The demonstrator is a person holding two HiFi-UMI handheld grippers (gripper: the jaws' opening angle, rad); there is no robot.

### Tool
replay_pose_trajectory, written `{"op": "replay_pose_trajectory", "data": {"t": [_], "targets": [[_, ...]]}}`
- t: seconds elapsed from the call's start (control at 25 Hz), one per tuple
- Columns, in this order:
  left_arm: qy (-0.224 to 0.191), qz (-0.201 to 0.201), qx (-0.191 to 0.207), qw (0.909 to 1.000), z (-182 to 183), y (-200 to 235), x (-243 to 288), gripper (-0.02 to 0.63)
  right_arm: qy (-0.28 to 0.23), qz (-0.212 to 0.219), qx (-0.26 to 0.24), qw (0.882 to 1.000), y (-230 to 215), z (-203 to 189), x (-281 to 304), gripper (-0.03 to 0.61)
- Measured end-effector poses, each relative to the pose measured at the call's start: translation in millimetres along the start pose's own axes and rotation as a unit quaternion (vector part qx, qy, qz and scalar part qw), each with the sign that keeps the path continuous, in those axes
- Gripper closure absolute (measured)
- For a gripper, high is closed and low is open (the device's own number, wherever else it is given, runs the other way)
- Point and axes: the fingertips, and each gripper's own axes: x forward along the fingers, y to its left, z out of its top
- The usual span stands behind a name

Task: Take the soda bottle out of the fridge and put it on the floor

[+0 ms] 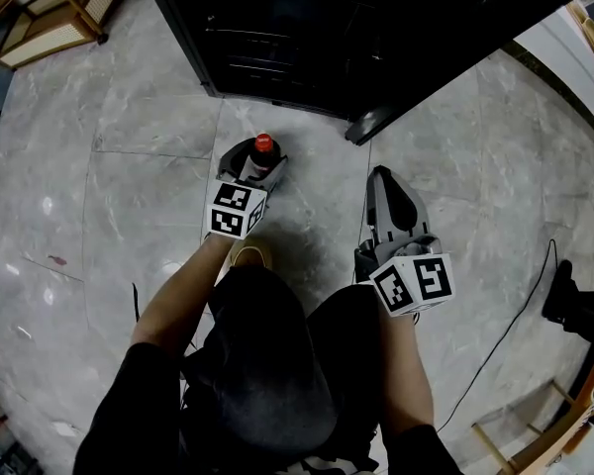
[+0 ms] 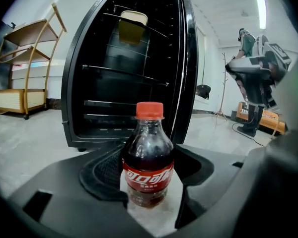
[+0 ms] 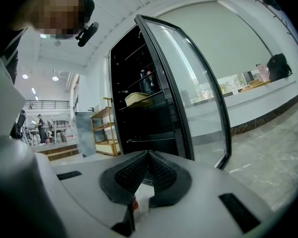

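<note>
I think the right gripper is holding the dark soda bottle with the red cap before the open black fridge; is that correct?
Not quite: the left gripper holds the dark soda bottle with the red cap before the open black fridge, as the left gripper view shows.

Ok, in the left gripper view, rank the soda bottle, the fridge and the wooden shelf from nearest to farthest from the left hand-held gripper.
1. soda bottle, right between the jaws.
2. fridge, door open, straight behind the bottle.
3. wooden shelf, far left by the wall.
</note>
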Motion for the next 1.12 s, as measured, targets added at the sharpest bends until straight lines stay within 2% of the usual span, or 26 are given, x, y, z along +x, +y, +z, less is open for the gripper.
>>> {"op": "replay_pose_trajectory", "data": {"t": [0.32, 0.6, 1.12], "targets": [[0.019, 0.014, -0.004, 0.9997, -24.0, 9.5, 11.2, 0.311, 0.004, -0.007, 0.0, 1.0, -5.3, -3.4, -0.3, 0.554], [0.026, 0.012, -0.001, 0.9996, -33.1, 6.5, 11.8, 0.31, 0.005, -0.011, -0.001, 1.0, -6.6, -2.9, -1.5, 0.554], [0.029, 0.014, 0.026, 0.9992, -37.4, -0.8, 7.8, 0.31, -0.002, -0.013, 0.002, 1.0, -3.0, 3.9, -6.4, 0.554]]}}
